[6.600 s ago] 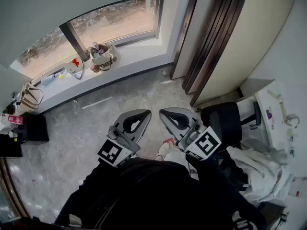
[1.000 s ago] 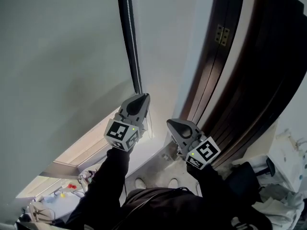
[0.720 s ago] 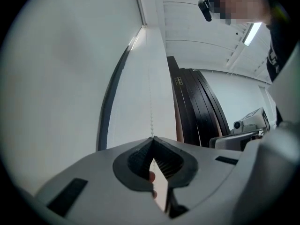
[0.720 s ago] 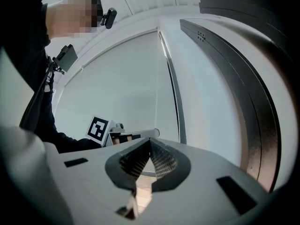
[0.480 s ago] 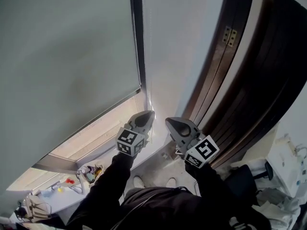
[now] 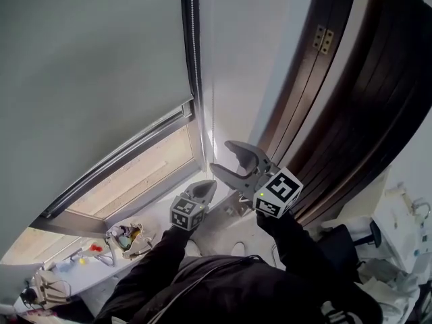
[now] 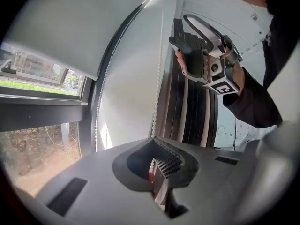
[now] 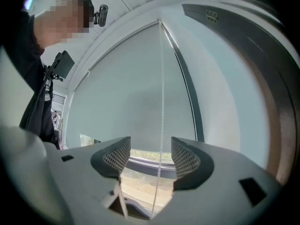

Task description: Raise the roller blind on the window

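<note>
The grey roller blind [image 6: 88,79] covers most of the window, its bottom bar [image 6: 115,164] above a strip of bare glass. A white bead chain [image 7: 158,83] hangs along the window's right side. My left gripper [image 6: 210,184] is low by the sill, shut on the bead chain, which runs into its closed jaws [image 7: 153,165]. My right gripper [image 6: 223,157] is just above and to the right of it. Its jaws are opening, and the bead chain [image 8: 162,107] hangs between the spread pads [image 8: 185,157] without touching them. The blind [image 8: 126,93] fills that view.
A dark wooden door frame [image 6: 331,106] stands close on the right. On the window sill [image 6: 158,225] lie a bag [image 6: 125,238] and small items. A chair [image 6: 354,238] and a cluttered white table [image 6: 405,228] are at the lower right.
My left gripper has come down along the window's edge with the chain in it. My right gripper's jaws, shut before, now stand apart around the chain.
</note>
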The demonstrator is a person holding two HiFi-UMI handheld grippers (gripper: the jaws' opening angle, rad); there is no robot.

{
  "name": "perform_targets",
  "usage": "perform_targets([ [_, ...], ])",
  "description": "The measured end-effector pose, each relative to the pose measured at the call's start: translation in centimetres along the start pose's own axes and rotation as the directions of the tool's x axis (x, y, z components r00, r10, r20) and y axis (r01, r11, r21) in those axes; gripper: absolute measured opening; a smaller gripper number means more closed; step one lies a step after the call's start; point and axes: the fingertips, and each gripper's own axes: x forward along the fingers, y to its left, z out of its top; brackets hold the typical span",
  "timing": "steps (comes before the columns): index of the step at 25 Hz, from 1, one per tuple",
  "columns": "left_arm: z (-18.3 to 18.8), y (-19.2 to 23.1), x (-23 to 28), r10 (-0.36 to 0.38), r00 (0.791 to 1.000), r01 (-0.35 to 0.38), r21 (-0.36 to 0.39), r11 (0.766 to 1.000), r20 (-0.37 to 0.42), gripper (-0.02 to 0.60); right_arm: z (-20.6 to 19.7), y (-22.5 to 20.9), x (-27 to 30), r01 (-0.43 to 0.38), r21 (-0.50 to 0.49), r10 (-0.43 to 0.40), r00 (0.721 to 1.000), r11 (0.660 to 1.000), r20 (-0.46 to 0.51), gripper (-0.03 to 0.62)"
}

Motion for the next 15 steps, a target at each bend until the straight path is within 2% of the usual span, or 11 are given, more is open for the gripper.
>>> perform_targets([
  [6, -0.1, 0.3, -0.1, -0.003, 1.0, 0.004, -0.015, 1.0, 0.011, 0.006, 5.2, -1.1, 2.8, -0.062, 0.0, 0.062, 0.995, 0.998, 0.075, 0.262],
  [10, -0.2, 0.2, -0.4, -0.001, 1.0, 0.001, -0.013, 1.0, 0.012, 0.005, 7.3, -1.9, 4.1, -0.09, 0.01, 0.089, 0.993, 0.996, 0.084, 0.148],
  [12, -0.3, 0.2, -0.3, 0.003, 1.0, -0.002, -0.012, 1.0, 0.014, 0.005, 7.7, -2.2, 4.3, -0.075, -0.01, 0.076, 0.995, 0.997, 0.068, 0.116],
  [14, -0.3, 0.1, -0.3, 0.005, 1.0, -0.005, -0.009, 1.0, 0.015, 0.006, 7.8, -2.5, 4.3, -0.062, -0.02, 0.063, 0.997, 0.998, 0.051, 0.018],
  [15, -0.3, 0.1, -0.4, 0.007, 1.0, -0.007, -0.008, 1.0, 0.015, 0.006, 7.8, -2.5, 4.3, -0.063, -0.016, 0.064, 0.997, 0.998, 0.043, 0.013],
])
